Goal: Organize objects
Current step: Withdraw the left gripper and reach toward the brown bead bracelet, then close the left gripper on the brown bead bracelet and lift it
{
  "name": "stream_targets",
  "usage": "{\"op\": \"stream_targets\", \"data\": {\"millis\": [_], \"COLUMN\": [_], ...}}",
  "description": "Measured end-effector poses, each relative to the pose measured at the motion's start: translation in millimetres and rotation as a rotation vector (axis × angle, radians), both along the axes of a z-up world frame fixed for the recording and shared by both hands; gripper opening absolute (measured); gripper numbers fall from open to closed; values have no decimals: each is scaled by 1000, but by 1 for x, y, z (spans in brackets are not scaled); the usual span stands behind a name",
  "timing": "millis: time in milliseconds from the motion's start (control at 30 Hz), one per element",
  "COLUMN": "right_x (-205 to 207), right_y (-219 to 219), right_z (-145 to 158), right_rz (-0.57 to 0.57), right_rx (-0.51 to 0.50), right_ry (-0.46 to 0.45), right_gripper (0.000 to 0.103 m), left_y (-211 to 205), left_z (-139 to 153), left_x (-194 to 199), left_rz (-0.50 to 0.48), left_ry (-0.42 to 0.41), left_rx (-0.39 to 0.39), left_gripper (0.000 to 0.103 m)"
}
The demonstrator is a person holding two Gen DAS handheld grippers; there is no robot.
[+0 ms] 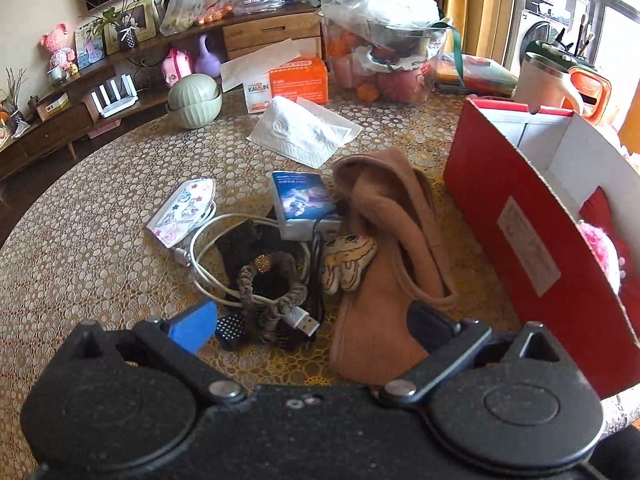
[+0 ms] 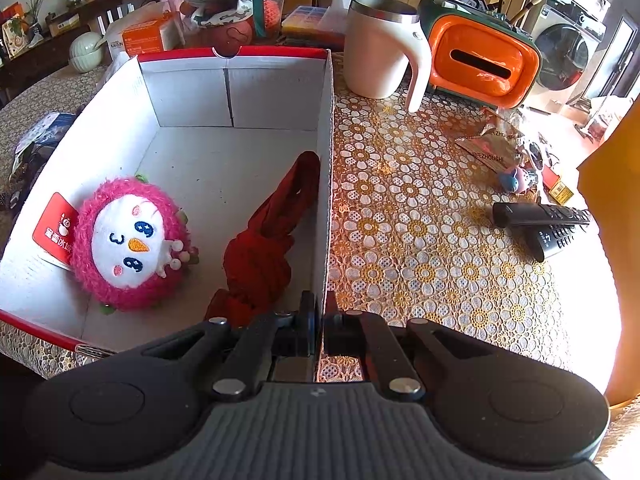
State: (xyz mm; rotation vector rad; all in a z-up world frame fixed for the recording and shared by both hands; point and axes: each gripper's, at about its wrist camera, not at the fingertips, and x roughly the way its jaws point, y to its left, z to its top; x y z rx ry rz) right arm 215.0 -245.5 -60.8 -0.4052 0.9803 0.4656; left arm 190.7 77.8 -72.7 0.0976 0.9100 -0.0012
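Right now the red box (image 2: pixel 326 152) sits on the table (image 2: pixel 420 240) w/ a pink plush (image 2: pixel 128 244) and red cloth (image 2: pixel 264 240) inside; the loose pile, incl. tan pouch (image 1: pixel 384 264), cable (image 1: pixel 208 268) and hair tie (image 1: pixel 268 284), lies just beside it. Risk, imo: lifting the pouch could snag the cable and drag the pile. Left gripper (image 1: pixel 312 324) is wide open, empty, over the pile; right gripper (image 2: pixel 319 308) is pinched on the box's right wall.

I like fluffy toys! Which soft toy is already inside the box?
The round pink plush with the white face; the flat cartoon plush is on the table, outside the red box.
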Motion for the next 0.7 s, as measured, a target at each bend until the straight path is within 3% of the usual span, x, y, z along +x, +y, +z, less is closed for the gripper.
{"op": "stream_targets", "data": {"millis": [233,367,500,700], "right_x": [2,4,5,5], "right_y": [1,2,2,2], "right_z": [-2,-3,-3,-4], "right_rz": [-1,0,0,-3], "right_rx": [-3,-4,-6,-9], "right_ry": [8,13,17,19], "right_gripper": [3,3,3,3], "left_y": [27,48,65,63], "left_z": [-8,-13,-17,-27], "left_x": [18,31,43,56], "left_rz": [90,171,243,234], "left_ry": [6,34,68,119], "left_rx": [0,-28,-102,-117], "left_gripper": [97,89,79,64]}}
